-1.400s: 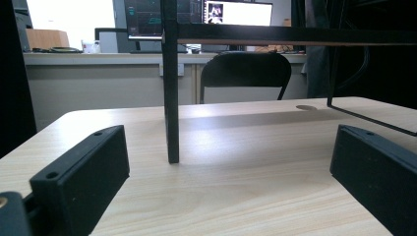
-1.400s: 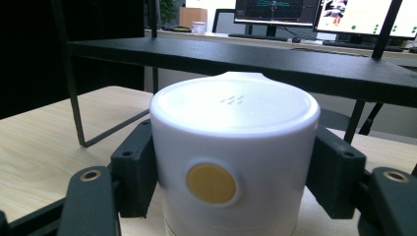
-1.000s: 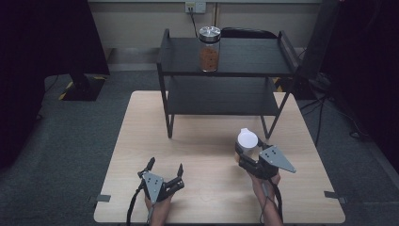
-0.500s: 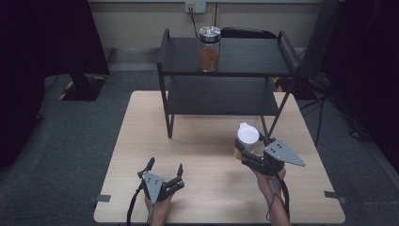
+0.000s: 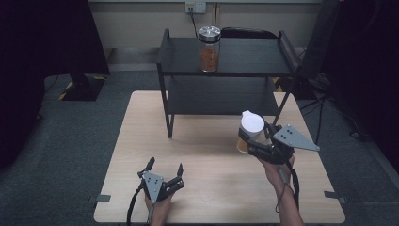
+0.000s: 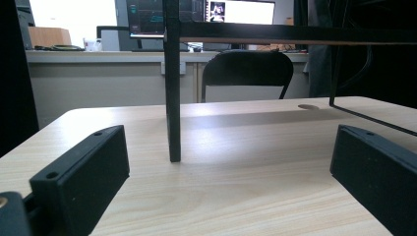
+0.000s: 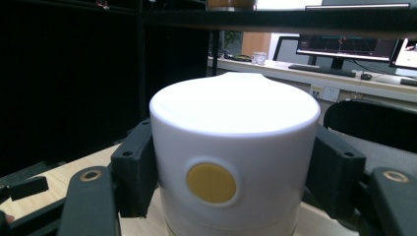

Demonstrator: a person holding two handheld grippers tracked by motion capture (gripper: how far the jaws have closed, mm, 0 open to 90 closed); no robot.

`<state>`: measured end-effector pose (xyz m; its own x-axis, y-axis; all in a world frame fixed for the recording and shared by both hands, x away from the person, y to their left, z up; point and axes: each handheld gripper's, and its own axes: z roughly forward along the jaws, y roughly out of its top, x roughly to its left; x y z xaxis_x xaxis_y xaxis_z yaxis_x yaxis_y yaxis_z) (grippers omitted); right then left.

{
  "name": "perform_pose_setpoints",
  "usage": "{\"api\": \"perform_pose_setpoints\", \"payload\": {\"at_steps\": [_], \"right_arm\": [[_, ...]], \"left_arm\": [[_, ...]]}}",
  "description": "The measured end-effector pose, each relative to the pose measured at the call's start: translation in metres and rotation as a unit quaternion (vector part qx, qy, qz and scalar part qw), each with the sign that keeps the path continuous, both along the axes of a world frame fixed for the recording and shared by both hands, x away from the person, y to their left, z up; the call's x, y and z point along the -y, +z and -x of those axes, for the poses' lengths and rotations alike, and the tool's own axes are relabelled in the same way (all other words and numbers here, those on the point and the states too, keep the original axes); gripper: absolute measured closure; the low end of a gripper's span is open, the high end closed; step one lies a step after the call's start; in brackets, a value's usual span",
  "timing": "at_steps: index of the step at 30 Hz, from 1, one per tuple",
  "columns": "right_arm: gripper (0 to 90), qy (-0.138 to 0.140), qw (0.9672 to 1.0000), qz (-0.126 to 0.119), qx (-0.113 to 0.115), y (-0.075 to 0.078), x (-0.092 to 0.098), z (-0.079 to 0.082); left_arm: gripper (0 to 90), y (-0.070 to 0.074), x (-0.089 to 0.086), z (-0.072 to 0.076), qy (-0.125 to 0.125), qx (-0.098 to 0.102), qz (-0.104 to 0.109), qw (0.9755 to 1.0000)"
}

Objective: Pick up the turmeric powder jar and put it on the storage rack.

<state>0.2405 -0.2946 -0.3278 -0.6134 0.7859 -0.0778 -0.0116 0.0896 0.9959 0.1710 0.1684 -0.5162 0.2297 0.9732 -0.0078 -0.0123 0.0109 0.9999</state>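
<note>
My right gripper (image 5: 254, 137) is shut on a white-lidded jar (image 5: 251, 130) and holds it off the table, in front of the black two-tier shelf (image 5: 226, 70). The right gripper view has the jar's white lid (image 7: 235, 147), with a yellow dot on it, clamped between both black pads (image 7: 134, 169). A glass jar of brown contents with a silver lid (image 5: 209, 48) stands on the shelf's top tier. My left gripper (image 5: 164, 167) rests open on the table near its front edge, with nothing between its fingers (image 6: 83, 172).
The wooden table (image 5: 202, 188) carries the shelf at its back half. A shelf leg (image 6: 172, 83) stands straight ahead of the left gripper. A black chair (image 6: 248, 73) and desks with monitors lie beyond the table. Dark screens flank both sides.
My right gripper has lifted the white-lidded jar up and a little toward the shelf. The left gripper has stayed where it was.
</note>
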Motion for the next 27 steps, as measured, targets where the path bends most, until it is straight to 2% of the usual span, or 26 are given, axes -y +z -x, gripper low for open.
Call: {"api": "perform_pose_setpoints", "payload": {"at_steps": [6,7,9,10,11,12,15,21,22,23,27], "right_arm": [[30.1,0.018,0.9998,0.001,0.003,0.033,0.009,-0.012],[30.1,0.018,0.9998,0.001,0.003,0.033,0.009,-0.012],[30.1,0.023,0.9997,-0.002,0.006,0.043,0.012,-0.015],[30.1,0.028,0.9995,-0.007,0.008,0.054,0.015,-0.018],[30.1,0.028,0.9995,-0.007,0.008,0.054,0.015,-0.018],[30.1,0.033,0.9993,-0.012,0.009,0.064,0.017,-0.024],[30.1,0.036,0.9991,-0.018,0.011,0.078,0.019,-0.031],[30.1,0.021,0.9991,-0.034,0.013,0.107,0.019,-0.044],[30.1,0.017,0.9989,-0.045,-0.002,0.113,0.018,-0.044],[30.1,0.015,0.9992,-0.034,0.014,0.117,0.019,-0.049],[30.1,-0.006,0.9995,-0.031,0.011,0.138,0.014,-0.057]], "left_arm": [[0.7,0.000,0.000,0.000,-0.001,0.001,0.000,1.0000],[0.7,0.000,0.000,0.000,-0.001,0.001,-0.001,1.0000],[0.7,-0.001,0.000,0.000,-0.001,0.002,0.000,1.0000],[0.7,-0.001,0.000,0.000,-0.001,0.002,0.000,1.0000],[0.7,-0.001,0.000,0.000,-0.001,0.002,-0.001,1.0000],[0.7,-0.001,0.000,0.000,-0.001,0.002,0.000,1.0000],[0.7,-0.001,0.000,0.000,-0.001,0.002,0.000,1.0000],[0.7,-0.001,0.000,0.000,-0.001,0.002,-0.001,1.0000],[0.7,-0.001,0.000,0.000,-0.001,0.002,-0.001,1.0000],[0.7,-0.001,0.000,0.000,-0.001,0.002,0.000,1.0000],[0.7,-0.001,0.000,0.000,-0.001,0.002,-0.001,1.0000]]}}
